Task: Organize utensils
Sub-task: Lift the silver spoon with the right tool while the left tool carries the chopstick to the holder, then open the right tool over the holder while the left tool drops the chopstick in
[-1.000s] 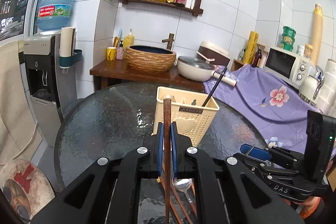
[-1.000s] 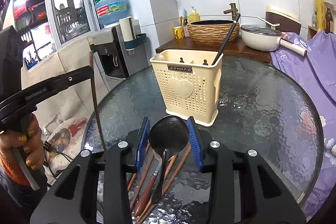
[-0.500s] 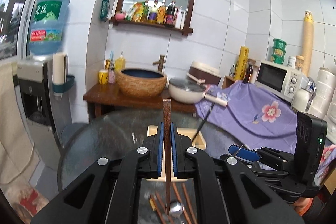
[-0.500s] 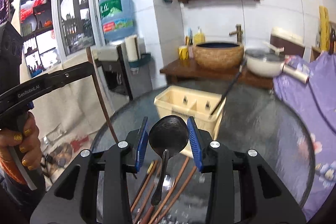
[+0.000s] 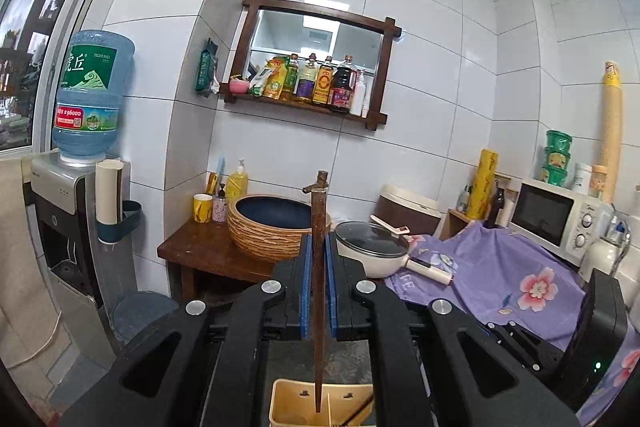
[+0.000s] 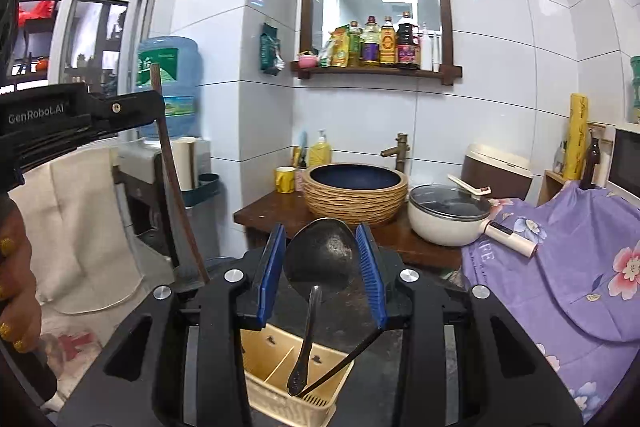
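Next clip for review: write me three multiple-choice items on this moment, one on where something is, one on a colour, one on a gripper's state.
1. Where does the lower tip of the chopstick hang?
A. over the caddy
B. over the pan
C. inside the woven basin

2. What colour is the spoon in the right gripper?
A. white
B. dark, near black
C. yellow

3. What is the state of the left gripper?
A. wide open, holding nothing
B. shut on a cup
C. shut on the chopstick

Answers:
1 A, the left wrist view shows its tip above the caddy's opening.
2 B, the right wrist view shows a dark bowl and handle between the blue pads.
3 C, both blue pads press the chopstick's sides.
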